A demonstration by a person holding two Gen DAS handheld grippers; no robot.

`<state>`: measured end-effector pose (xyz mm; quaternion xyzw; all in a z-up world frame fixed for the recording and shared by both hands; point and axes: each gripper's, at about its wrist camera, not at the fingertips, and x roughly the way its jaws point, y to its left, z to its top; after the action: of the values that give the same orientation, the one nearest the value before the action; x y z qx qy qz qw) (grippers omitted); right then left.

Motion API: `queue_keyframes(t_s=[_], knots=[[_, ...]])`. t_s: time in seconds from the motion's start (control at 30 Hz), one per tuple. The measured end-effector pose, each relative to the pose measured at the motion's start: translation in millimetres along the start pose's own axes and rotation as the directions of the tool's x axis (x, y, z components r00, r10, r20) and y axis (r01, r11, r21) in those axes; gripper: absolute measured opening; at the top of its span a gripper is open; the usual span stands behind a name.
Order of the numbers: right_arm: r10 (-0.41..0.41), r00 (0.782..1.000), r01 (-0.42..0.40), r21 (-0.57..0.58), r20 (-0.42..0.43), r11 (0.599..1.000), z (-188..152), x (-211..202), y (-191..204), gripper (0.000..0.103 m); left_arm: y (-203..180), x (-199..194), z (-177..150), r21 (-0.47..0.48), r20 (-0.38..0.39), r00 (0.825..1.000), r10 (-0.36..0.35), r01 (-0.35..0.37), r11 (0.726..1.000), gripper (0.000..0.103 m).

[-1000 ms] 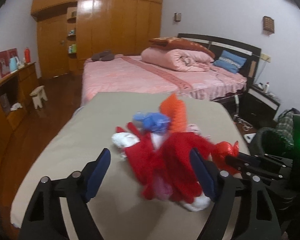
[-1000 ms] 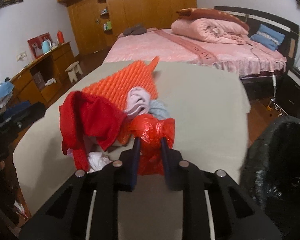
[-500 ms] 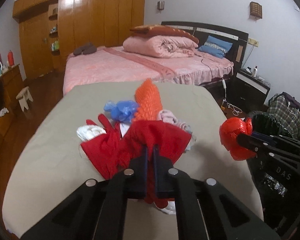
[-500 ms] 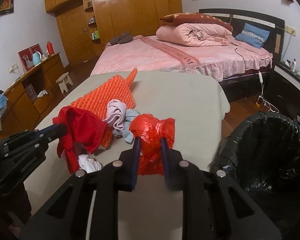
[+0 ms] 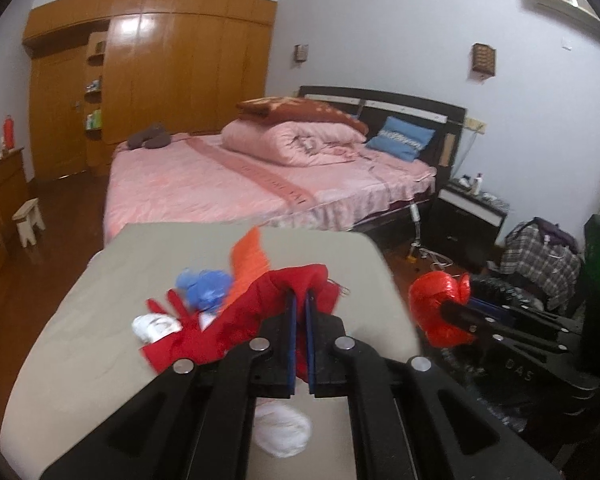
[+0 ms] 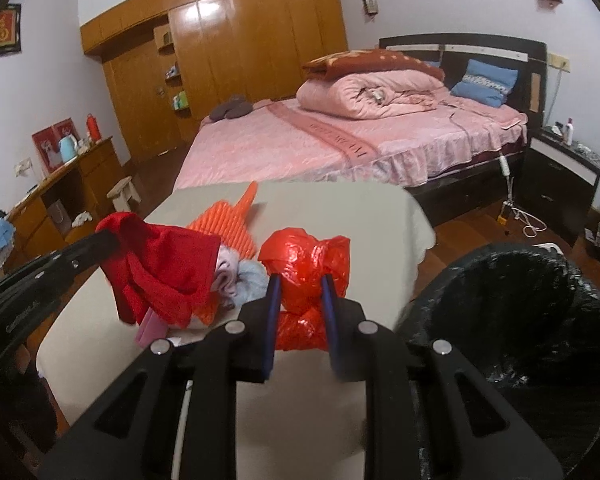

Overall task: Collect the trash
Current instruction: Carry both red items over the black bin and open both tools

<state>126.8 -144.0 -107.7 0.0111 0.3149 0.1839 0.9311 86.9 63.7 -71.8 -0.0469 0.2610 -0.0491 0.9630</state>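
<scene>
The right gripper (image 5: 452, 312) carries the embossed letters "DAS" on its black body. Lettering on the pink bed runner (image 6: 340, 140) is too blurred to read.

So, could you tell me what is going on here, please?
A person is clearing trash off a cloth-covered table with two hand-held tongs. The left tongs are shut on a red cloth; the right tongs are clamped on a crumpled red plastic bag. A black-lined trash bin stands beside the table. Other scraps remain on it.
</scene>
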Motion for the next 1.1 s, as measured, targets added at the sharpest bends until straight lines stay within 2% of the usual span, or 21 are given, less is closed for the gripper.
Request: queue_keyframes(t_s=[0.23, 0.4, 0.6, 0.7, 0.8, 0.87, 0.93, 0.97, 1.03, 1.1], knots=[[-0.103, 0.994, 0.101, 0.047, 0.041, 0.994, 6, -32, -46, 0.02, -48, 13, 10, 0.063, -0.013, 0.991, -0.134, 0.135, 0.989, 0.004], [-0.2, 0.979, 0.196, 0.09, 0.038, 0.976, -4, -52, -85, 0.02, -87, 25, 10, 0.1, -0.044, 0.97, -0.237, 0.241, 0.965, 0.004], [-0.327, 0.945, 0.32, 0.165, 0.013, 0.933, -23, -74, -141, 0.02, -145, 40, 10, 0.127, -0.09, 0.93, -0.357, 0.366, 0.922, 0.004], [-0.375, 0.927, 0.368, 0.18, 0.002, 0.912, -31, -80, -162, 0.021, -170, 46, 9, 0.133, -0.114, 0.906, -0.409, 0.422, 0.897, 0.004], [-0.414, 0.91, 0.407, 0.195, -0.001, 0.893, -36, -87, -175, 0.025, -192, 54, 7, 0.132, -0.15, 0.874, -0.462, 0.481, 0.867, 0.005], [-0.441, 0.898, 0.433, 0.209, -0.009, 0.877, -42, -91, -184, 0.035, -201, 60, 4, 0.118, -0.186, 0.851, -0.491, 0.516, 0.849, 0.011], [-0.468, 0.884, 0.459, 0.22, -0.015, 0.861, -46, -93, -192, 0.06, -203, 64, 1, 0.109, -0.209, 0.846, -0.491, 0.519, 0.848, 0.032], [-0.481, 0.877, 0.471, 0.223, -0.013, 0.853, -48, -94, -194, 0.064, -199, 64, -1, 0.107, -0.21, 0.848, -0.486, 0.514, 0.851, 0.036], [-0.496, 0.868, 0.484, 0.225, -0.005, 0.845, -51, -96, -193, 0.08, -188, 64, -4, 0.117, -0.212, 0.862, -0.46, 0.489, 0.864, 0.042], [-0.5, 0.866, 0.487, 0.225, 0.0, 0.844, -52, -96, -193, 0.086, -177, 60, -8, 0.13, -0.204, 0.878, -0.432, 0.462, 0.877, 0.043]])
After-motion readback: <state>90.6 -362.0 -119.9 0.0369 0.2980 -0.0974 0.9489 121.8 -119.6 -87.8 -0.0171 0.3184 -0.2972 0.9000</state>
